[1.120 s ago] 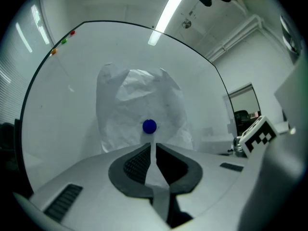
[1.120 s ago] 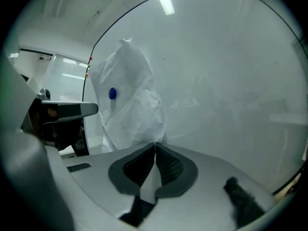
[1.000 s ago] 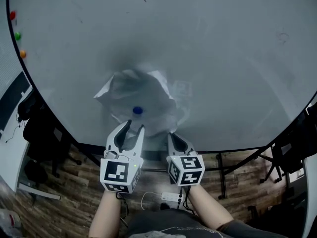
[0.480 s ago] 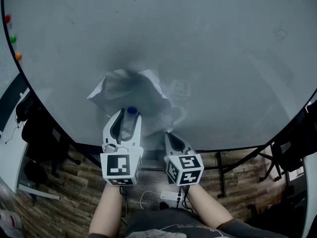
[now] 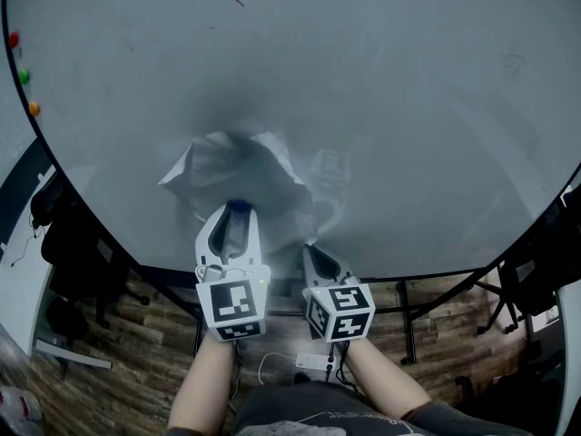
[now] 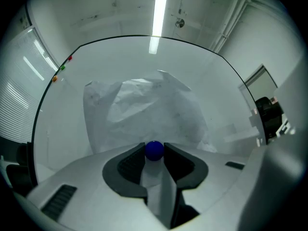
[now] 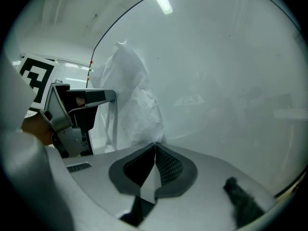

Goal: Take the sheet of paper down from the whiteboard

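A crumpled white sheet of paper (image 5: 238,163) hangs on the whiteboard (image 5: 381,89) under a small blue magnet (image 5: 238,206). My left gripper (image 5: 237,213) points at the board. Its jaws are closing, with the blue magnet (image 6: 154,150) between the tips and both pads touching it. The paper (image 6: 144,112) spreads out behind it. My right gripper (image 5: 314,249) sits lower right of the left one, shut on the sheet's lower right corner. In the right gripper view the paper (image 7: 129,97) runs down into the closed right gripper (image 7: 155,146).
Red (image 5: 14,39), green (image 5: 23,75) and orange (image 5: 33,109) magnets sit at the board's left edge. Below the board are its stand legs (image 5: 408,325), a wooden floor with a power strip (image 5: 309,361), and dark chairs (image 5: 77,243) at the left.
My left gripper has moved up to the board and around the blue magnet, which earlier sat just beyond its tips. The paper shifted slightly left. The right gripper stayed put.
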Action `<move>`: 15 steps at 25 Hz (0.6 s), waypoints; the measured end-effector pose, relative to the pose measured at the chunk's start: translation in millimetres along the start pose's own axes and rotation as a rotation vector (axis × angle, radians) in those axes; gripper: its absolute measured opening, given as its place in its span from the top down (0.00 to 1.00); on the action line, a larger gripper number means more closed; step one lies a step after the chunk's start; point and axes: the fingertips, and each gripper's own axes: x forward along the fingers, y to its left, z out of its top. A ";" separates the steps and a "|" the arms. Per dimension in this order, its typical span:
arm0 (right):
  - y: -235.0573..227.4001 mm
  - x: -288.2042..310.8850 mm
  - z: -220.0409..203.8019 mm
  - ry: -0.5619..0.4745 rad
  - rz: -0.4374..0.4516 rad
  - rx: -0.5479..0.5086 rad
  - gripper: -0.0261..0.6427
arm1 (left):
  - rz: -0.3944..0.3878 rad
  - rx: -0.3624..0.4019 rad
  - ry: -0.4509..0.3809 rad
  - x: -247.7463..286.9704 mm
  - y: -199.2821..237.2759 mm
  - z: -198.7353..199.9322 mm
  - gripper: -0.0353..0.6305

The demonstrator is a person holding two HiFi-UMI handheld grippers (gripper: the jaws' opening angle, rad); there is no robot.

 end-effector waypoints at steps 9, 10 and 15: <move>2.1 -2.8 0.5 -0.016 0.005 -0.001 0.93 | -0.033 -0.054 0.011 -5.5 3.5 -4.4 0.76; 3.2 -4.0 0.9 -0.020 0.008 -0.006 0.93 | -0.033 -0.063 0.014 -8.7 5.2 -6.0 0.76; 18.4 -4.6 -3.6 -0.014 0.022 -0.029 0.93 | -0.021 -0.094 0.070 -40.5 19.0 -27.0 0.76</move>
